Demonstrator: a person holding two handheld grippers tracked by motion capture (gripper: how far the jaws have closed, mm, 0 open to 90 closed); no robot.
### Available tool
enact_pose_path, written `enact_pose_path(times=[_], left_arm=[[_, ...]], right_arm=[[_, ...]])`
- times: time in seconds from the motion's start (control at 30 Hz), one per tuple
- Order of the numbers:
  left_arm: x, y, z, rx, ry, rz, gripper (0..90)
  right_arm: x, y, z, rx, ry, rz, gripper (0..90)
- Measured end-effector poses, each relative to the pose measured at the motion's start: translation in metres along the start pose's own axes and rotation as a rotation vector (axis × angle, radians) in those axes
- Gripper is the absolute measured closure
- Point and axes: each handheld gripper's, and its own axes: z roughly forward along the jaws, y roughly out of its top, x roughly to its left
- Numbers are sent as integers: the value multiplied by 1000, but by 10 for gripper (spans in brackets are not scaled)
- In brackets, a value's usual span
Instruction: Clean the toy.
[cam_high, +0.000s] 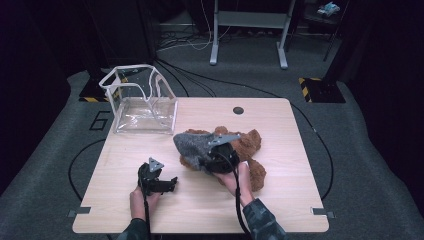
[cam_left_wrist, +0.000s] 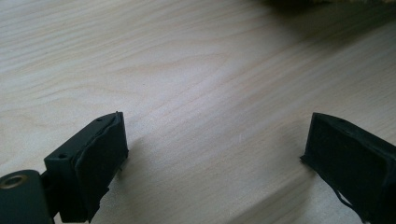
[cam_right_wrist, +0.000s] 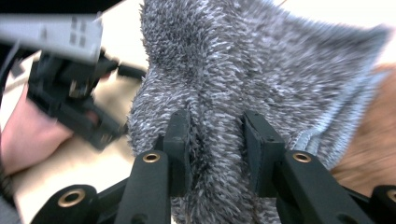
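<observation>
A grey fuzzy cloth (cam_high: 192, 142) hangs lifted off the table, and my right gripper (cam_high: 212, 160) is shut on a fold of it. In the right gripper view the cloth (cam_right_wrist: 261, 70) bunches between the two black pads (cam_right_wrist: 180, 135), with my right gripper (cam_right_wrist: 217, 140) pinching it. A brown fuzzy cloth (cam_high: 247, 150) lies on the wooden table (cam_high: 280, 200) under and right of the grey one. My left gripper (cam_high: 167, 184) rests low at the front left, jaws wide apart with bare wood between them; the left gripper (cam_left_wrist: 212, 154) holds nothing.
A clear plastic bag with white handles (cam_high: 142, 102) stands open at the table's back left corner. A round grommet hole (cam_high: 238, 110) sits near the back edge. Cables trail from both grippers toward the front edge.
</observation>
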Motion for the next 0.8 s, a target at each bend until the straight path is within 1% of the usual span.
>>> enact_pose_path(times=[0.13, 0.17, 0.2, 0.23, 0.27, 0.37, 0.4, 0.43, 0.47, 0.5, 0.53, 0.57, 0.6, 0.67, 0.7, 0.73, 0.77, 0.8], left_arm=[[0, 0, 0, -3, 3, -2, 54], [0, 0, 0, -3, 3, -2, 55], [0, 0, 0, -3, 3, -1, 55], [0, 0, 0, -2, 3, 0, 54], [-1, 0, 0, -2, 1, -7, 54], [0, 0, 0, 0, -2, -5, 54], [0, 0, -1, 8, -4, 4, 54], [0, 0, 0, 8, -3, 3, 55], [0, 0, 0, 0, -2, -6, 54], [0, 0, 0, 1, -2, -5, 55], [0, 0, 0, 7, -3, 2, 55], [0, 0, -1, 8, -4, 3, 55], [0, 0, -1, 8, -4, 2, 55], [0, 0, -1, 8, -5, 2, 55], [0, 0, -1, 8, -5, 2, 55], [0, 0, -1, 8, -4, 2, 55], [0, 0, 0, 3, -3, -3, 56], [0, 0, 0, 3, -2, -1, 56]], right_arm=[[-10, 23, -12, -42, -57, -10, 655], [-10, 23, -12, -42, -57, -10, 655], [-14, 29, -14, -45, -68, -10, 656], [-20, 39, -14, -49, -96, -7, 657], [-22, 41, -13, -50, -105, -10, 657], [-26, 47, -12, -46, -124, -5, 657], [-32, 54, -8, -45, -135, 0, 657], [-34, 56, -6, -46, -143, -8, 657], [-35, 59, -4, -39, -148, 8, 658], [-37, 61, -1, -33, -151, 3, 657], [-39, 63, 2, -28, -150, 16, 657], [-41, 64, 6, -25, -148, 14, 657], [-41, 66, 10, -15, -151, 30, 657], [-43, 67, 20, 9, -152, 33, 657], [-44, 67, 25, 22, -151, 44, 657], [-45, 66, 30, 40, -147, 38, 657], [-45, 65, 35, 56, -141, 51, 657], [-45, 64, 39, 74, -135, 41, 657]])
